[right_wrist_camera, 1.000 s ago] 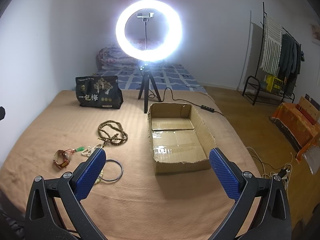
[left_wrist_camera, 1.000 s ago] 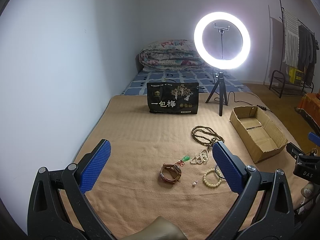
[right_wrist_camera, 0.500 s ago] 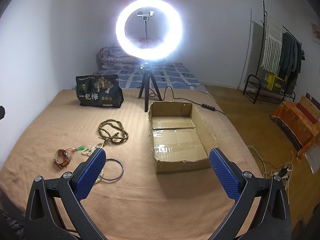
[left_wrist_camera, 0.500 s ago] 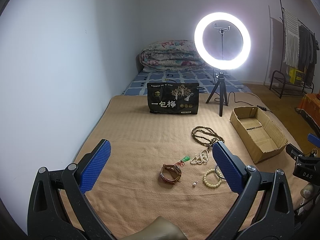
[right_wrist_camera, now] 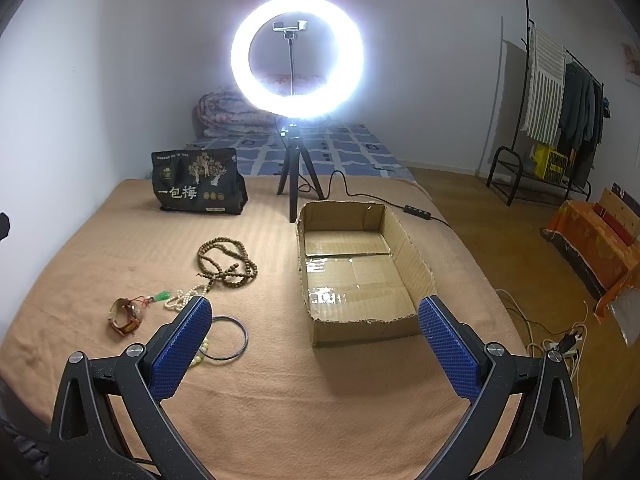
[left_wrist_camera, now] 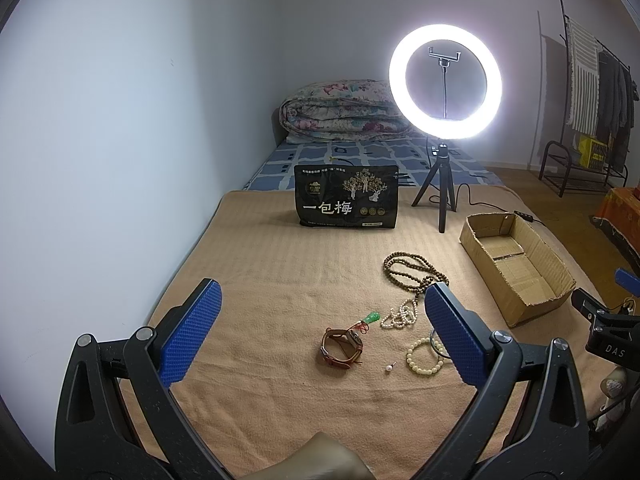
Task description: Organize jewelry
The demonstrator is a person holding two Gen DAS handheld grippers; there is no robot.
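Tan blanket [left_wrist_camera: 280,264] covers the near part of a bed beside a pale wall; a lit ring light [left_wrist_camera: 445,81] on a small tripod and a black printed bag [left_wrist_camera: 347,197] stand at its far side. Left gripper [left_wrist_camera: 322,336] and right gripper [right_wrist_camera: 316,344] hover above the blanket, each with its blue-padded fingers [left_wrist_camera: 191,336] spread wide and grasping nothing. Jewelry lies loose on the blanket: a brown bead necklace [left_wrist_camera: 412,272], a string of pale beads [left_wrist_camera: 400,316] with a green pendant [left_wrist_camera: 372,317] touching it, a brown leather watch [left_wrist_camera: 341,347], a small pearl pin [left_wrist_camera: 389,367], a cream bead bracelet [left_wrist_camera: 424,358] and a thin dark bangle [right_wrist_camera: 228,337] overlapping that bracelet. An open cardboard box [right_wrist_camera: 416,256], holding nothing, sits to the right of the jewelry, apart from it.
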